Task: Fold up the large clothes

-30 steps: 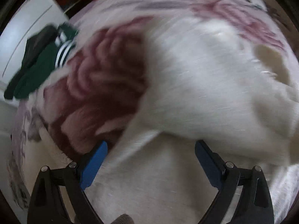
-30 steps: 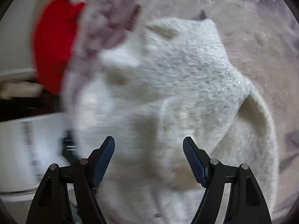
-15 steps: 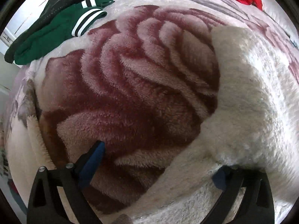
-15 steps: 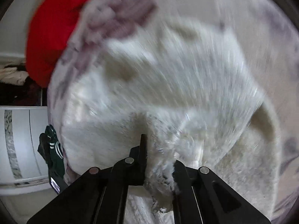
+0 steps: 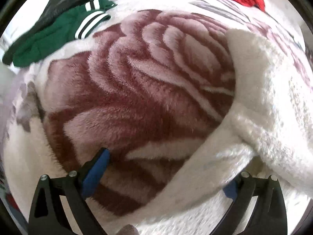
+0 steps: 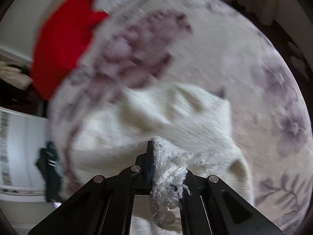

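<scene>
Two changes were noted within the last second: the right gripper (image 6: 168,166), previously spread wide, was clamped onto a frayed edge of the white fluffy garment (image 6: 176,121), so a fold was probably being started. The garment was spread on the rose-patterned blanket (image 5: 137,98). The left gripper (image 5: 166,176) was held wide apart, one finger apparently buried under the sleeve, nothing grasped

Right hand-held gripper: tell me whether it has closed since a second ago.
Yes. The right hand-held gripper was wide open over the white sweater; now it pinches the sweater's edge.
</scene>
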Tool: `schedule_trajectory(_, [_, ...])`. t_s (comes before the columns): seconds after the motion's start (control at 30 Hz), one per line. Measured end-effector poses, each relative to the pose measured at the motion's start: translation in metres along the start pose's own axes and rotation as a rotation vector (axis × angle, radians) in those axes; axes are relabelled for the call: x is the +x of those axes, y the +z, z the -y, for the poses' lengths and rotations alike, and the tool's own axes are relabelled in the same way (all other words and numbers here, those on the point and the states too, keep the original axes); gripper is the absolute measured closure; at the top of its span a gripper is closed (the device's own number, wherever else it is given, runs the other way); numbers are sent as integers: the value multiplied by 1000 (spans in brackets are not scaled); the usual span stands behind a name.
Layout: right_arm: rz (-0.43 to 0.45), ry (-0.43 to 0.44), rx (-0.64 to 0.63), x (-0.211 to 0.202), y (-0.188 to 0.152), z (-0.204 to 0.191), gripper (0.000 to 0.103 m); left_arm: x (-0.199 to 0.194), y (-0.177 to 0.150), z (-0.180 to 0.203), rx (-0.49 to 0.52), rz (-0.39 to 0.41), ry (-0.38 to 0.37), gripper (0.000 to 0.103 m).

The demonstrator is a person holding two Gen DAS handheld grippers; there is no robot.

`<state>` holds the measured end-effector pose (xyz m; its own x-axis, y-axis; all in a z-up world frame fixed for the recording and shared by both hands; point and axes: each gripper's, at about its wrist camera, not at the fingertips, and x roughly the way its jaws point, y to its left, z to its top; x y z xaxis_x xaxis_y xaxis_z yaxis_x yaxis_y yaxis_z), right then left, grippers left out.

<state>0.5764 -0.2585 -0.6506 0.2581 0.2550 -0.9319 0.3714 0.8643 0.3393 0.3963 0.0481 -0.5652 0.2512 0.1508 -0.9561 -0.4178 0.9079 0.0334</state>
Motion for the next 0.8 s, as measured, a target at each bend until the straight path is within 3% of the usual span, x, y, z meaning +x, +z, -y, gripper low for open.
schedule_trajectory(0.07, [-125, -5, 48, 39, -7, 25, 99, -6, -7, 0, 15, 12, 0, 0])
schedule_trajectory(0.1, [-174, -20, 57, 50, -10, 30, 91, -12, -12, 1, 17, 19, 0, 0])
schedule_trajectory(0.13, [-196, -57, 66, 52, -14, 35, 75, -15, -15, 1, 20, 30, -11, 0])
schedule_trajectory(0.2, [-134, -66, 67, 31, -19, 30, 70, -18, -17, 4, 38, 51, 2, 0])
schedule_trajectory(0.27, [-56, -39, 20, 5, -22, 9, 56, -17, -17, 6, 43, 59, 1, 0])
schedule_trajectory(0.33, [-28, 45, -52, -6, -21, -25, 21, -15, -17, 4, 35, 53, 3, 0])
schedule_trajectory(0.4, [-83, 117, -171, 10, -14, -72, 13, -8, -14, 5, 20, 40, -1, 0])
schedule_trajectory(0.47, [-179, 166, -351, 50, -8, -136, 13, -3, -9, 7, 10, 42, 2, 0])
schedule_trajectory(0.57, [-224, 151, -546, 98, -5, -205, 13, 0, -7, 10, 21, 52, 9, 0])
schedule_trajectory(0.7, [-402, 137, -677, 163, -11, -260, 15, 3, -4, 9, 17, 55, 10, 0])
schedule_trajectory(0.77, [-419, 141, -683, 167, -17, -264, 80, 5, -4, 8, 6, 52, 5, 0])
schedule_trajectory(0.8, [-407, 127, -675, 162, -18, -262, 98, 5, -3, 8, 5, 52, 2, 0])
